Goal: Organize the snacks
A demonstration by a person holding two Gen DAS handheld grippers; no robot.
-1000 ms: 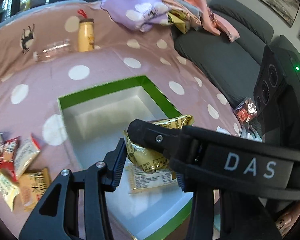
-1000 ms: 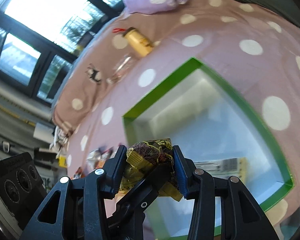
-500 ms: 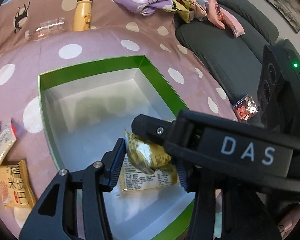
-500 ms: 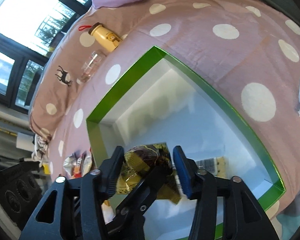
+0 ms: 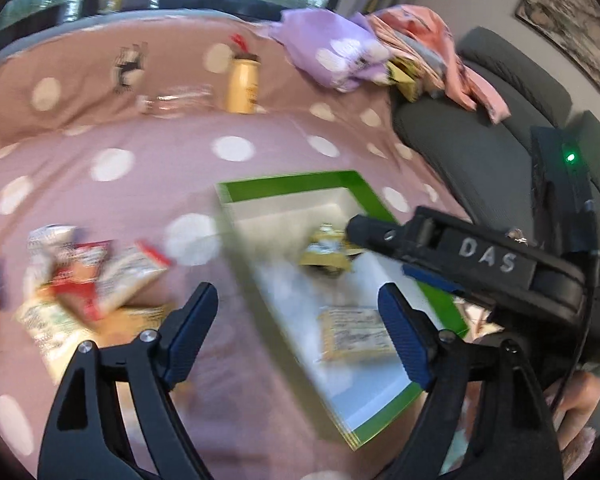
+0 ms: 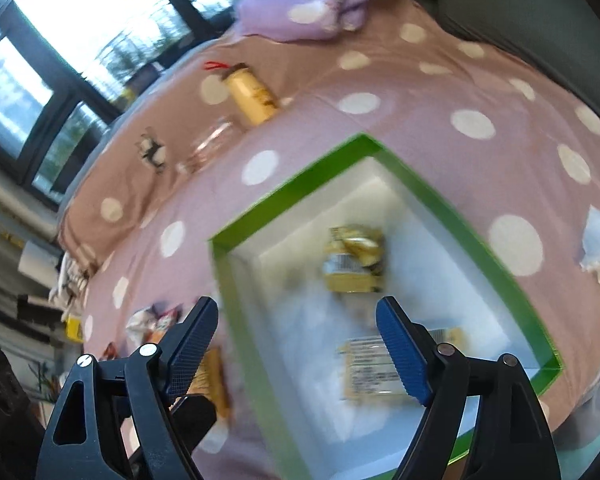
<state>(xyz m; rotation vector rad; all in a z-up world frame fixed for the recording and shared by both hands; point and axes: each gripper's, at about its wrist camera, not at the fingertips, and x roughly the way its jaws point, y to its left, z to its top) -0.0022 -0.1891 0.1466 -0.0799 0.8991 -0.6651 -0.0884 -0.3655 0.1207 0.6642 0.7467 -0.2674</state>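
Your left gripper (image 5: 296, 316) and right gripper (image 6: 296, 332) both pinched the yellow snack packet (image 6: 354, 260) a second ago; their jaws have just been opening and now stand wide with nothing between them. The packet lies loose in the green-rimmed box (image 6: 292, 184), beyond the flat labelled packet (image 6: 374, 368). Your left gripper has swung left, toward the snack pile (image 5: 84, 284).

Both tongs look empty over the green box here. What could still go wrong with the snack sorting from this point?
1. The left tongs straddle the green-rimmed white box's near wall; sweeping toward the loose snack packets might clip and shift it.
2. The right tongs, jaws just opened, hang empty close over the flat pale wrapper and could drag it.
3. Both frames are blurred, so the crumpled yellow packet's resting position is uncertain.
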